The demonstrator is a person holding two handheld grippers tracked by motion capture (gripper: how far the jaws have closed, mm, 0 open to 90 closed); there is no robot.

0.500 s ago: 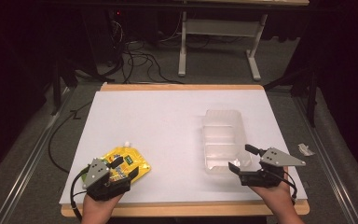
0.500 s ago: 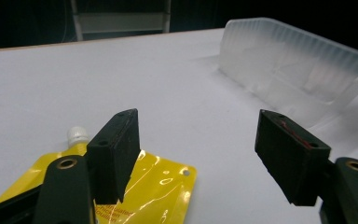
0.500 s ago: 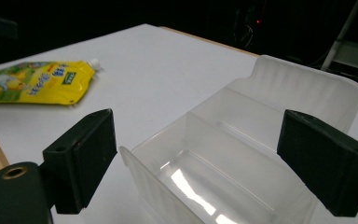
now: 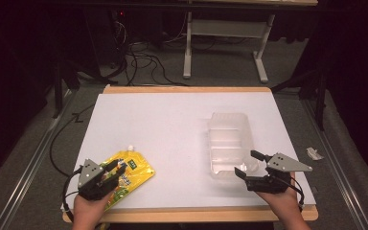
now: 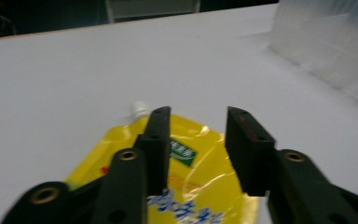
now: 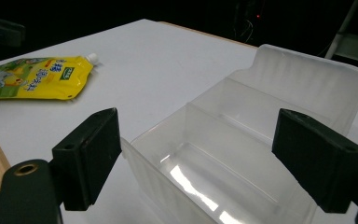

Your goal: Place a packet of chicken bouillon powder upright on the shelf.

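Observation:
A yellow spouted drink pouch (image 4: 135,168) lies flat near the front left corner of the white table (image 4: 163,120). My left gripper (image 4: 117,167) hovers over the pouch's near end. In the left gripper view its jaws (image 5: 198,116) stand a little apart above the pouch (image 5: 200,149), pressing on nothing. A clear plastic compartment box (image 4: 229,139) sits on the right half of the table. My right gripper (image 4: 246,163) is at the box's near end, wide open. In the right gripper view its jaws (image 6: 196,119) frame the near corner of the box (image 6: 261,107), and the pouch (image 6: 37,77) lies farther off.
The table has a wooden rim (image 4: 187,213) along its front edge. A small white scrap (image 4: 313,153) lies on the floor to the right. Cables (image 4: 139,62) and a desk's metal legs (image 4: 188,52) stand on the floor beyond the far edge.

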